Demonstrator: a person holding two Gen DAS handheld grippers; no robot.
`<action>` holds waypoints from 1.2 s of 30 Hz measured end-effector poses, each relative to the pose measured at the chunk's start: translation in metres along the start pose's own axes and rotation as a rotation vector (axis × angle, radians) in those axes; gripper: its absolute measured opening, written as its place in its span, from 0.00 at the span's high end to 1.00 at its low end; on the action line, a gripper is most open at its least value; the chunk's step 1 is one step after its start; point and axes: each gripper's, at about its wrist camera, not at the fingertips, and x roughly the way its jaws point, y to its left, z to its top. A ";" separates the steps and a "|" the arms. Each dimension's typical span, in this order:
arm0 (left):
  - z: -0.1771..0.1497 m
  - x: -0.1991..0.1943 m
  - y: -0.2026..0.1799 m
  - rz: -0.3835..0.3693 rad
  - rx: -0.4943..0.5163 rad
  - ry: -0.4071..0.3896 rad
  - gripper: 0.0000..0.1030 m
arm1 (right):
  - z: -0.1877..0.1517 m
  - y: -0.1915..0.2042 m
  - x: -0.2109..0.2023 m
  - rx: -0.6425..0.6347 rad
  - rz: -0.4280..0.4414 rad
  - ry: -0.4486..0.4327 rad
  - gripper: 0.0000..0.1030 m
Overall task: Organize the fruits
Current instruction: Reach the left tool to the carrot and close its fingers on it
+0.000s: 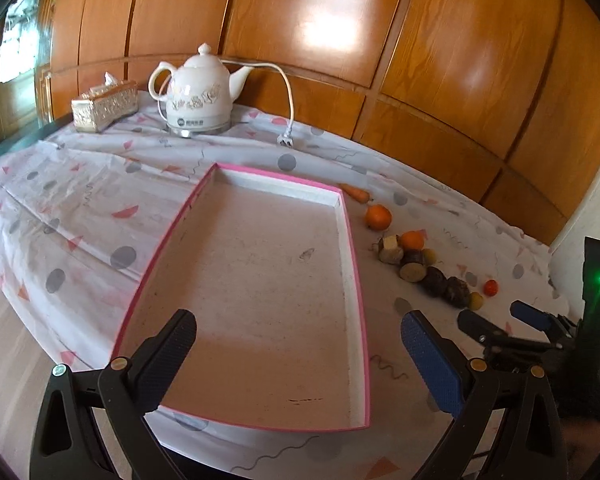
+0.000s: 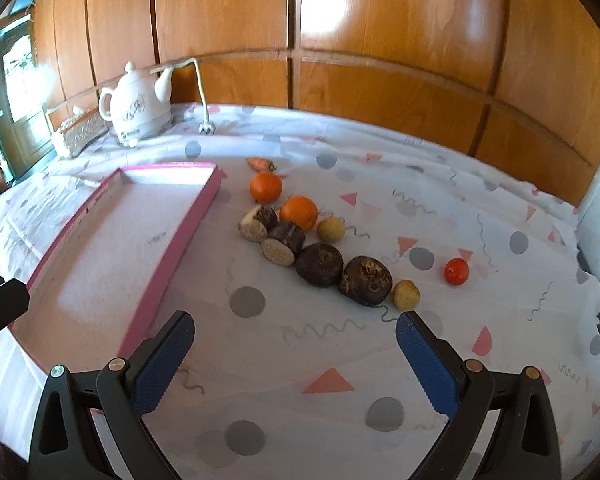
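A shallow pink-edged tray (image 1: 356, 264) (image 2: 196, 220) lies empty on the patterned cloth. Right of it runs a row of produce: a small carrot (image 2: 260, 164) (image 1: 356, 193), two oranges (image 2: 265, 187) (image 2: 299, 212) (image 1: 378, 217), several dark brown tubers (image 2: 320, 264) (image 2: 365, 280), some cut, two pale yellow balls (image 2: 331, 229) (image 2: 406, 294) and a small red tomato (image 2: 456, 271) (image 1: 490, 287). My left gripper (image 1: 296, 344) hovers open over the tray's near end. My right gripper (image 2: 294, 340) (image 1: 500, 318) is open above bare cloth, just short of the tubers. Neither holds anything.
A white floral kettle (image 1: 196, 92) (image 2: 136, 108) on its base, with a cord and plug (image 1: 286, 141), stands at the back left beside a gold tissue box (image 1: 104, 106). Wood panelling (image 2: 380, 40) backs the table. The cloth's near edge (image 1: 40, 320) drops off at left.
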 end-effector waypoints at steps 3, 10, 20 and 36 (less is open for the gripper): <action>0.005 0.003 -0.002 0.004 0.001 0.004 0.00 | 0.008 -0.021 0.003 -0.013 0.019 0.047 0.01; 0.019 0.014 -0.004 -0.041 0.047 0.043 0.00 | 0.034 -0.090 0.006 -0.071 -0.075 0.085 0.01; 0.047 0.031 -0.031 -0.069 0.226 0.027 0.00 | 0.042 -0.198 0.021 0.008 -0.240 0.111 0.01; 0.151 0.150 -0.077 -0.126 0.232 0.256 0.51 | 0.029 -0.260 0.034 0.315 -0.255 0.180 0.06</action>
